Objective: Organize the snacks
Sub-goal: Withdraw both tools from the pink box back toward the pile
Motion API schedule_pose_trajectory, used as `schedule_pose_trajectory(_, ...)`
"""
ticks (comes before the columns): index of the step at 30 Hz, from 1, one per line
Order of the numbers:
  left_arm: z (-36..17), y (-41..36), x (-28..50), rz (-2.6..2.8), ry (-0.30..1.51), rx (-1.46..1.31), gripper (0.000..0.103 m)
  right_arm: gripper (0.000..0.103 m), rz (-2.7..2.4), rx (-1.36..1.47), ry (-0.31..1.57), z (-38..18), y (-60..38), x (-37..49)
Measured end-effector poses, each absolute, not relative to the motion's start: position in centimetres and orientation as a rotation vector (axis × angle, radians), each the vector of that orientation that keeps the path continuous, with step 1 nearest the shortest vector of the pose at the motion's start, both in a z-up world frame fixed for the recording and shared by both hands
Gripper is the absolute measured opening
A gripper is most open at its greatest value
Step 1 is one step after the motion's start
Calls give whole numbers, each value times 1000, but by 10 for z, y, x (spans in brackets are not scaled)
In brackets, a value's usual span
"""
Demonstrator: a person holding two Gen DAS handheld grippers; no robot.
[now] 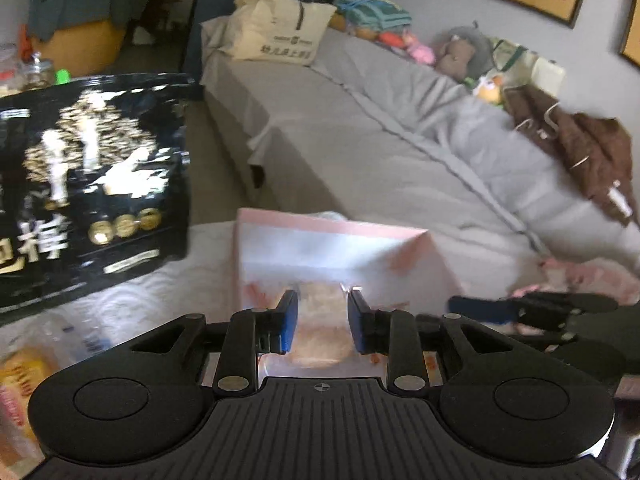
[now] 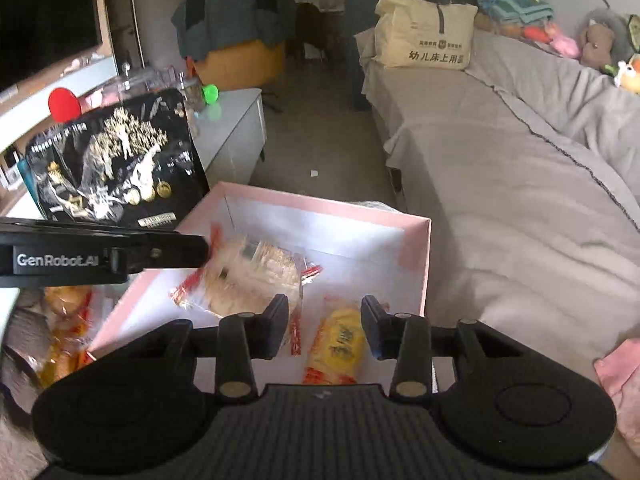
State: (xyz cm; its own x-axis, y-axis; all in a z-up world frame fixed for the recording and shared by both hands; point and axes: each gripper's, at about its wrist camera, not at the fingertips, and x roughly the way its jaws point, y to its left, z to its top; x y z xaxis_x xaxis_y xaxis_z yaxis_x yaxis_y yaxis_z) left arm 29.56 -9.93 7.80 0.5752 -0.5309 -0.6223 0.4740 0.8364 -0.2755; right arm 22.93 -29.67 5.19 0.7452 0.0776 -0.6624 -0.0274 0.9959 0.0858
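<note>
We see our left gripper (image 1: 322, 322), matte black with blue pads and silver screws, and our right gripper (image 2: 325, 328), black with a ribbed base; one arm reads "GenRobot.AI".

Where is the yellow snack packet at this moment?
In the right wrist view, the yellow snack packet lies inside the pink box, near its front right part, just right of the clear packet with red ends.
</note>
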Motion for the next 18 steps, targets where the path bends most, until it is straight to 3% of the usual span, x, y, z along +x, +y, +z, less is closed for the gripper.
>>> schedule_pose_trajectory(8,75,-85,283,-459,707,-17,31,42,-138,-56,668,54,-300,235)
schedule_pose_trajectory(13,62,-80,286,-468,775,-44,31,49,-265,-21,682,43,-320,248)
schedule_pose_trajectory(18,44,-68,285,-475,857,-126,30,49,-258,-38,713,42,-313,250)
